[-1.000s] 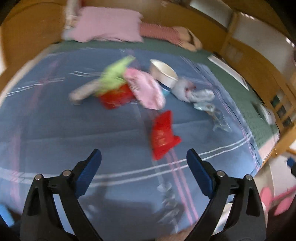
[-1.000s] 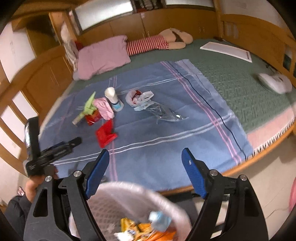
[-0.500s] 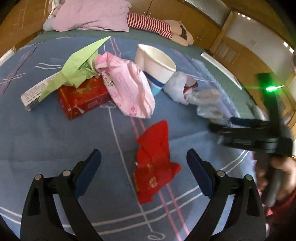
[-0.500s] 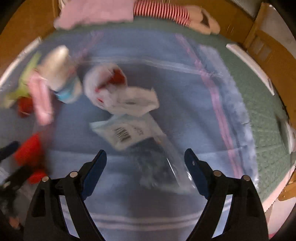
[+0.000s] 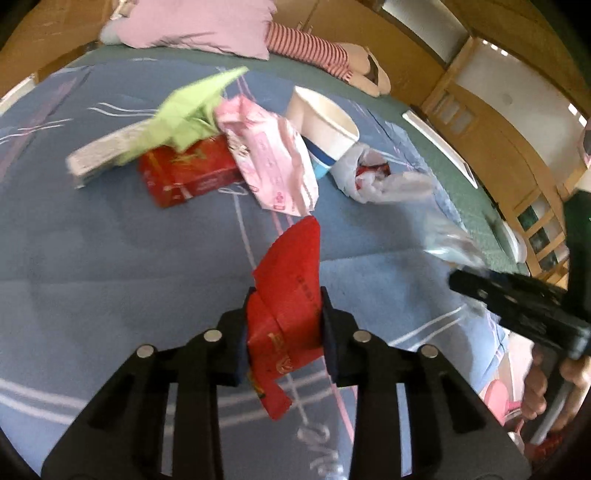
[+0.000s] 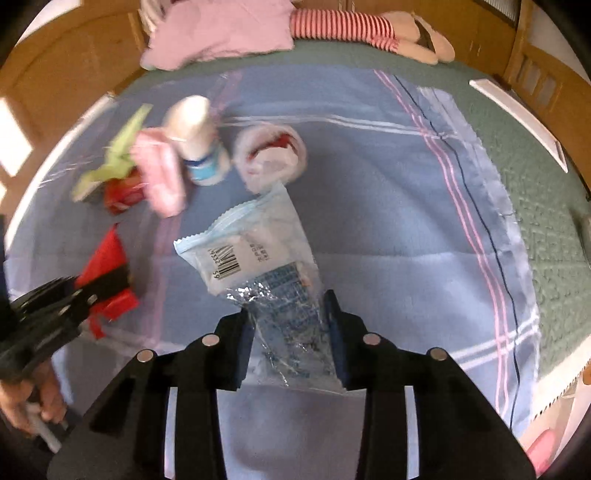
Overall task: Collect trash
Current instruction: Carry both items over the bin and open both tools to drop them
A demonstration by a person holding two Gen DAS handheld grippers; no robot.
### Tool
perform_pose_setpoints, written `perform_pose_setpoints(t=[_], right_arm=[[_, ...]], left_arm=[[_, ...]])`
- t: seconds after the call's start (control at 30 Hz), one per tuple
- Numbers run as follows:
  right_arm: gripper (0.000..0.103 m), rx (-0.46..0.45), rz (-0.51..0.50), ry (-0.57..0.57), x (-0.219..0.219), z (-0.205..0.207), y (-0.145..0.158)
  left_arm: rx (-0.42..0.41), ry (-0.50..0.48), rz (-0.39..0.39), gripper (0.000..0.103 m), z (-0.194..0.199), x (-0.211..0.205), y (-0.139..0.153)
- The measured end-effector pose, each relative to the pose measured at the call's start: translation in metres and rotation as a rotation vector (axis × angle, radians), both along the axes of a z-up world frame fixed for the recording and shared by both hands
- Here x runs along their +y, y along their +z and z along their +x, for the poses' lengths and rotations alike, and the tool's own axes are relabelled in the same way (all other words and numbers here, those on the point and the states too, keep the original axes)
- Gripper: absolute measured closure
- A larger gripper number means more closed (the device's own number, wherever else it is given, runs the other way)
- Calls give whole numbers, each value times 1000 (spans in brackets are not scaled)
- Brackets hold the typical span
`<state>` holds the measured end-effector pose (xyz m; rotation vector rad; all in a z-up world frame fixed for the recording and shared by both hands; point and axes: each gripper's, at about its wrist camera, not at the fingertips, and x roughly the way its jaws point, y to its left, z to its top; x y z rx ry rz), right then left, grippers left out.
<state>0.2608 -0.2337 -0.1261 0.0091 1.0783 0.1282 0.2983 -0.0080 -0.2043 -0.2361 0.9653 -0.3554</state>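
Note:
My left gripper (image 5: pixel 286 325) is shut on a crumpled red wrapper (image 5: pixel 291 288) over the blue cloth (image 5: pixel 92 277). My right gripper (image 6: pixel 290 325) is shut on a clear plastic bag with a barcode (image 6: pixel 258 258). Behind lie a red box (image 5: pixel 188 173), green folded paper (image 5: pixel 184 107), a pink packet (image 5: pixel 273 162), a white paper cup (image 5: pixel 325 129) and a crumpled white bag (image 5: pixel 373 177). The right gripper shows at the right of the left wrist view (image 5: pixel 517 306); the left gripper with the red wrapper (image 6: pixel 107 258) shows at the left of the right wrist view.
The blue striped cloth covers a green mattress (image 6: pixel 535 166). A pink pillow (image 6: pixel 218 29) and a striped stuffed toy (image 6: pixel 369 26) lie at the head. Wooden bed sides surround it (image 5: pixel 498 122). A white flat board (image 6: pixel 517 118) lies at the right.
Both grippers moved down to the bed and closed: the left on the red wrapper, the right on the clear plastic bag. A second ago both were open, the right above a trash basket.

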Motion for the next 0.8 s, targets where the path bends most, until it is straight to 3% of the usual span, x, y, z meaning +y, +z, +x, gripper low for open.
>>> perform_pose_setpoints(t=[0.1, 0.23, 0.63, 0.8], right_arm=[[66, -56, 39, 18, 8, -36, 23], [66, -108, 112, 18, 13, -78, 47], [66, -189, 283, -33, 13, -180, 95], [66, -234, 293, -39, 10, -216, 108]], left_arm=[[-50, 31, 35, 71, -25, 5, 22], [-165, 88, 158, 71, -79, 17, 60], [-239, 83, 187, 71, -201, 22, 111], [-292, 115, 234, 71, -239, 13, 119]])
